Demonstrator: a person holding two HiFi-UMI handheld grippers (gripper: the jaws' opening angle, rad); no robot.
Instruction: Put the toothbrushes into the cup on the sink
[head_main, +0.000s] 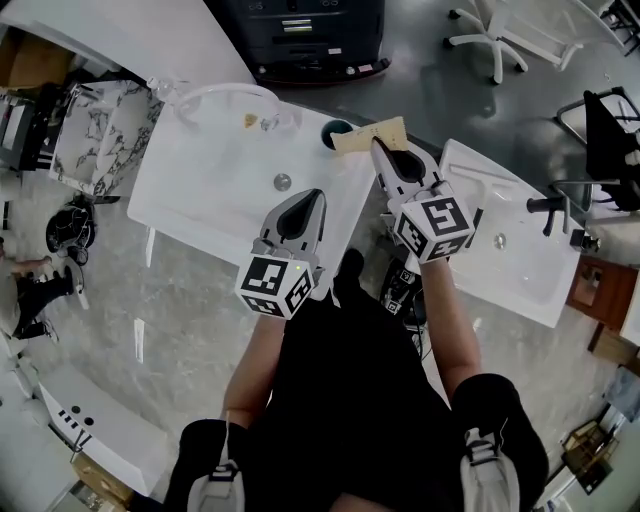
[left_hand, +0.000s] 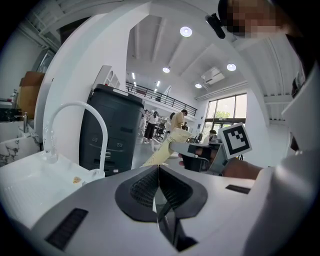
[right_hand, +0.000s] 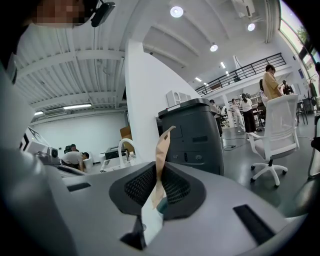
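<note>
My right gripper is shut on a flat tan paper toothbrush packet, which sticks out past its jaws and lies over the far right corner of the white sink. Just left of the packet stands a teal cup, partly hidden by it. In the right gripper view the packet rises upright between the pads of the right gripper. Over the sink's near right part, my left gripper is shut with nothing in it. In the left gripper view its jaws meet, and the packet shows beyond them.
A white curved faucet arches over the sink's far side, with a small tan scrap beside it. To the right is a second white sink with a black faucet. A dark cabinet and an office chair stand behind.
</note>
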